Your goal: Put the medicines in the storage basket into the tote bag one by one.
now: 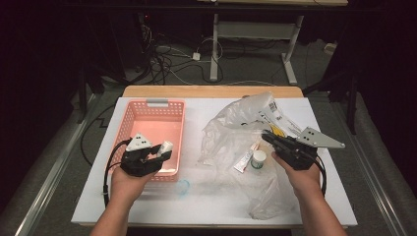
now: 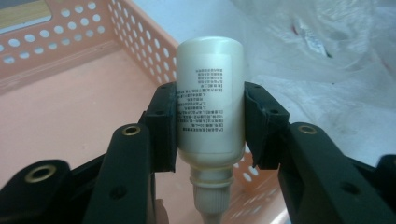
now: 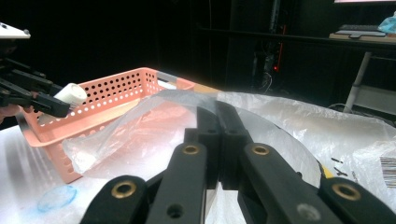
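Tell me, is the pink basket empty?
Empty, as far as shows: the pink basket has a bare floor; the white bottle hangs above it, clamped in the left gripper.

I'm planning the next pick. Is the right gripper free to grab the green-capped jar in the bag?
Probably not yet: the right gripper is shut on the plastic bag, holding its edge up. The jar lies close beside it, but the gripper must let go first.

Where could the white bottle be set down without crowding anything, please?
The pink perforated plastic basket has a bare floor beneath the left claw, which grips the white plastic bottle. The white tabletop is also free along its near edge. It is crowded on the right, where the crumpled clear plastic bag, pinched by the right claw, spreads.
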`<state>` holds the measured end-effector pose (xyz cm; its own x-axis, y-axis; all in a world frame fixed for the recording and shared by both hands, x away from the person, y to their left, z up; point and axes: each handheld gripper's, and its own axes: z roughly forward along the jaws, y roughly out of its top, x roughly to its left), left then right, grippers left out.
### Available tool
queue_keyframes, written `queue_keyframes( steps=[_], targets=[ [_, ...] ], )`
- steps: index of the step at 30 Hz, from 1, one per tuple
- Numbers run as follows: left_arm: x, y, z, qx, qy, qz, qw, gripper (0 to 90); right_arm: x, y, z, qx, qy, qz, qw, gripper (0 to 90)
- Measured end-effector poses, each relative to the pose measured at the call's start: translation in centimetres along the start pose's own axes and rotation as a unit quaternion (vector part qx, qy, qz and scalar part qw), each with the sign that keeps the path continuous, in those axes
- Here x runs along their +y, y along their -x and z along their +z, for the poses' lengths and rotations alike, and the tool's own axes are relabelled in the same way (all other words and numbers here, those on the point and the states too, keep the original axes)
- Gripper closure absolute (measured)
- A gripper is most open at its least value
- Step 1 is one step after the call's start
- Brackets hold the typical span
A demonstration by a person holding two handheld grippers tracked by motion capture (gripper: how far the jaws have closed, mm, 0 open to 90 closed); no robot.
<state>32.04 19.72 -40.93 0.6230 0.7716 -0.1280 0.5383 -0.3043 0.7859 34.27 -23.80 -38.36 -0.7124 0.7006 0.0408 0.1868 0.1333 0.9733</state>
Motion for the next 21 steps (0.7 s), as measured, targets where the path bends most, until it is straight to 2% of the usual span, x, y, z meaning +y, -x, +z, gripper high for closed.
queue_keyframes(
  steps=[10,13,18,21],
  targets=[
    [0.0,1.5,-0.6,-0.035,0.012,0.007,0.9993,57.9,-0.2,-0.1,0.3,0.001,-0.007,0.002,1.0000,90.0],
    [0.1,1.9,-0.6,-0.030,0.010,0.013,0.9994,57.9,-0.1,-0.1,0.2,0.002,-0.003,-0.003,1.0000,90.0],
    [0.2,2.8,-0.6,-0.045,0.016,0.016,0.9987,57.9,0.0,-0.1,0.1,0.002,-0.001,-0.004,1.0000,90.0],
    [0.3,3.6,-0.5,-0.045,0.014,0.030,0.9984,57.9,0.0,-0.2,0.0,0.001,0.000,-0.002,1.0000,90.0]
  ],
)
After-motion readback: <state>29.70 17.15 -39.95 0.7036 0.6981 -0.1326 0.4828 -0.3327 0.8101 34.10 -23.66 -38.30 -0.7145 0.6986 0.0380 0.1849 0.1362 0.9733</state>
